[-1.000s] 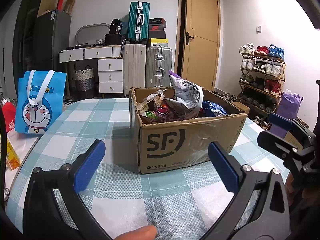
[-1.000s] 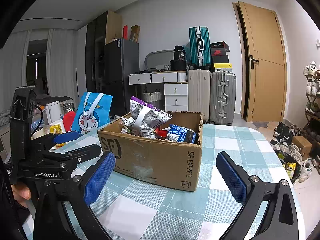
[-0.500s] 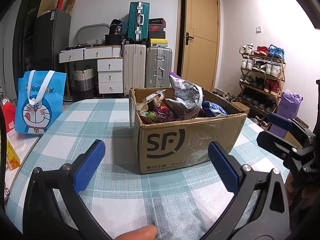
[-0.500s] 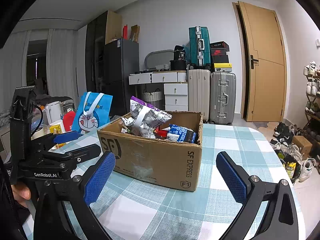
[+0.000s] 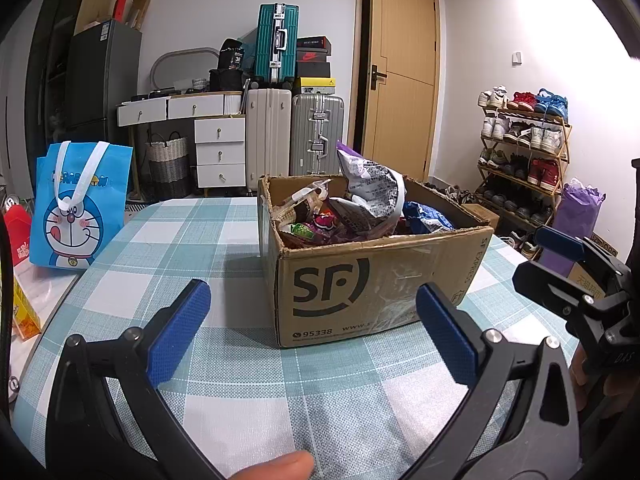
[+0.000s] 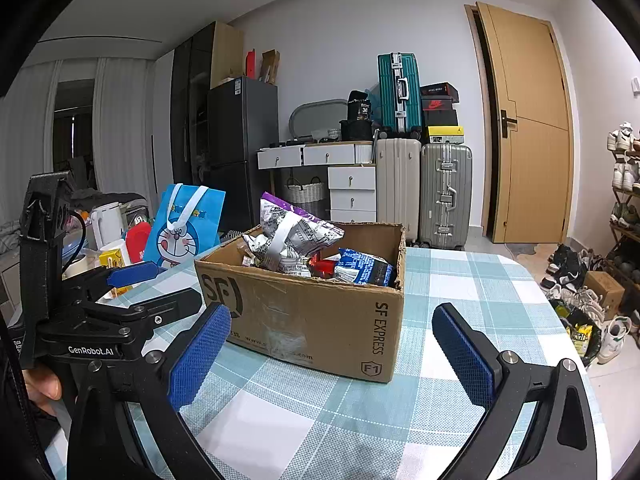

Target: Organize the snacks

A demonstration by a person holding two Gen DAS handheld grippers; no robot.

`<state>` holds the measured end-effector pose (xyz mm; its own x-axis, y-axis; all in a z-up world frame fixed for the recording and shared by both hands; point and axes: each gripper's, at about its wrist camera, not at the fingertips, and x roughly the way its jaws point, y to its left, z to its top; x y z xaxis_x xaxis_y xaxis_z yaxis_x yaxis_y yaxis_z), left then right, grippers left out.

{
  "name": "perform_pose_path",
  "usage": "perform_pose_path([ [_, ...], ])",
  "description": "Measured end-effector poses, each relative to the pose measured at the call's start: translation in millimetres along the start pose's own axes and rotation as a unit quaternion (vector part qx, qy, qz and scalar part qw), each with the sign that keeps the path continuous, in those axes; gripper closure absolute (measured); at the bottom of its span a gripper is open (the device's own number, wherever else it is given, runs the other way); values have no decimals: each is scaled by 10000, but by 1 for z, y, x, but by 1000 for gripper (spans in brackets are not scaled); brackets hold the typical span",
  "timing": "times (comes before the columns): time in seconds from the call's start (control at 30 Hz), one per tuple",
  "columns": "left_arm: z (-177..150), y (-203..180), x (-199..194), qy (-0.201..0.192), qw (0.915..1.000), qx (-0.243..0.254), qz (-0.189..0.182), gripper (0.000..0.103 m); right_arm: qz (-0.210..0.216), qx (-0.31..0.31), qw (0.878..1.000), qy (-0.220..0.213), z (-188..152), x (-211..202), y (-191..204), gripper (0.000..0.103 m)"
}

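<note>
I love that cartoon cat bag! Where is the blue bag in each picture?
Left wrist view: blue bag stands at the far left, left of the box.
Right wrist view: blue bag sits left of centre, behind the box's left corner.
Shared landmark: teal suitcase.

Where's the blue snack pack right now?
The blue snack pack lies inside the box, in its right near corner in the right wrist view, beside the big silver bag.
</note>
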<state>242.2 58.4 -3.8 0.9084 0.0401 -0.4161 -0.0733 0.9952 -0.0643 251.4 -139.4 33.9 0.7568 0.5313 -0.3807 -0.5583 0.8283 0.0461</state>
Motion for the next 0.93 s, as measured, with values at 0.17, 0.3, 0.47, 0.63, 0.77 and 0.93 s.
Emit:
perform_pose_path([
  [0.17, 0, 0, 0, 1, 10000, 1, -1, 0, -1, -1, 10000, 4, 0, 0, 0, 0],
  [0.3, 0, 0, 0, 2, 10000, 0, 0, 0, 0, -1, 10000, 4, 0, 0, 0, 0],
  [0.47, 0, 0, 0, 2, 10000, 0, 3, 0, 0, 2, 10000, 4, 0, 0, 0, 0],
  [0.63, -1, 0, 0, 2, 10000, -1, 4, 0, -1, 0, 10000, 3, 0, 0, 0, 0],
  [0.77, -1, 1, 0, 7, 10000, -11, 9, 0, -1, 3, 10000, 2, 0, 0, -1, 0],
  [0.93, 0, 1, 0, -12, 10000, -23, 27, 0, 0, 3, 10000, 3, 0, 0, -1, 0],
])
